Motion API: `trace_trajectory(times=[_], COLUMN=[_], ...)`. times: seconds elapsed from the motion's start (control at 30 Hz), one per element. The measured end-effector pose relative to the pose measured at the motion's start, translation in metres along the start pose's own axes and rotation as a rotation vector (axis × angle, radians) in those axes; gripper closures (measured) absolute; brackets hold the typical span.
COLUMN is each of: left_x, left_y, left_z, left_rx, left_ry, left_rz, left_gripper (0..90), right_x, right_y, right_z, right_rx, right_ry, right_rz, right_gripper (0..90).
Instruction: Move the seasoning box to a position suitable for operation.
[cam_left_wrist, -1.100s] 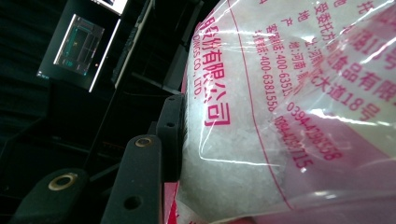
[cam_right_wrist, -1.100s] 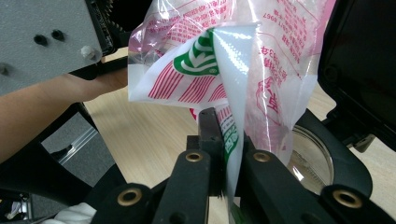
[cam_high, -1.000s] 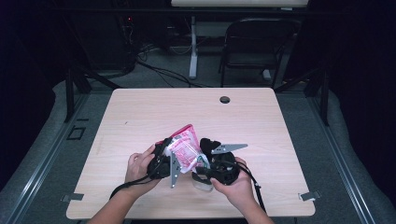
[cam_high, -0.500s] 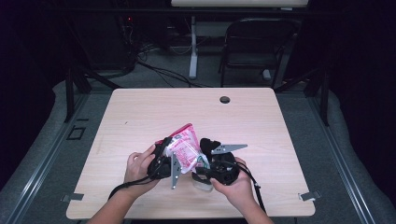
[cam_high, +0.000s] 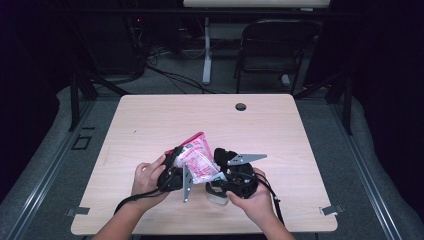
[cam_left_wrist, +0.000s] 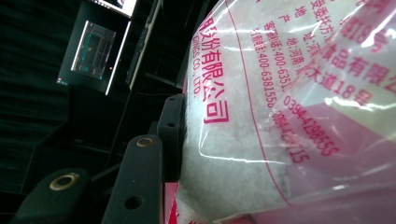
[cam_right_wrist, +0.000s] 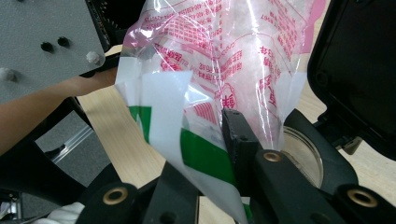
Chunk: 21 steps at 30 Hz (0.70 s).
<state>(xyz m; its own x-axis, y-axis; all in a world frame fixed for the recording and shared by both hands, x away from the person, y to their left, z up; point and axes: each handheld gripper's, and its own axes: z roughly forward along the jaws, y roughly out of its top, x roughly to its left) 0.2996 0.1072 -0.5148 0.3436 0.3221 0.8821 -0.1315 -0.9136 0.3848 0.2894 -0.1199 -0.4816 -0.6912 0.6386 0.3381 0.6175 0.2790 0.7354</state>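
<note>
In the high view, both hands meet low in the middle of the frame, near the front edge of the table (cam_high: 150, 125). Between them stands a clear plastic bag (cam_high: 197, 159) with pink print, filled with white grains, its pink top tilting toward the upper left.

The left gripper (cam_high: 174, 170) sits just left of the bag. In the left gripper view the bag (cam_left_wrist: 280, 116) covers the right and centre of the frame, and one black jaw presses flat against its side at centre left; the gripper is clamped on the bag.

The right gripper (cam_high: 231, 180) lies just right of the bag, its grey plate pointing to the right. In the right gripper view its jaws have just been opening, and the bag's lower corner (cam_right_wrist: 196, 154), white with a green stripe, hangs between them at lower centre. Whether the pads press on it I cannot tell. A round clear dish (cam_right_wrist: 303, 156) rests on the table at lower right, behind the jaw.
</note>
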Motion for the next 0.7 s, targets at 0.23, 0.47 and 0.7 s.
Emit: trace_trajectory(times=[0.23, 0.47, 0.7], left_x=[-0.0005, 0.0006, 0.0010], left_y=[0.0008, 0.0002, 0.0016], left_z=[-0.0003, -0.0003, -0.0008], left_rx=[-0.004, 0.005, -0.007], left_ry=[0.005, -0.005, 0.010], left_rz=[0.010, 0.009, 0.018], left_gripper=[65.3, 65.4, 65.4], right_x=[0.0009, 0.0001, -0.0013], right_y=[0.0000, -0.0013, -0.0015], right_z=[-0.0028, -0.0045, -0.0055], right_rx=[0.008, 0.030, 0.041], right_ry=[-0.024, -0.039, -0.027], right_rz=[-0.023, -0.032, -0.024], right_gripper=[80.7, 79.0, 86.6])
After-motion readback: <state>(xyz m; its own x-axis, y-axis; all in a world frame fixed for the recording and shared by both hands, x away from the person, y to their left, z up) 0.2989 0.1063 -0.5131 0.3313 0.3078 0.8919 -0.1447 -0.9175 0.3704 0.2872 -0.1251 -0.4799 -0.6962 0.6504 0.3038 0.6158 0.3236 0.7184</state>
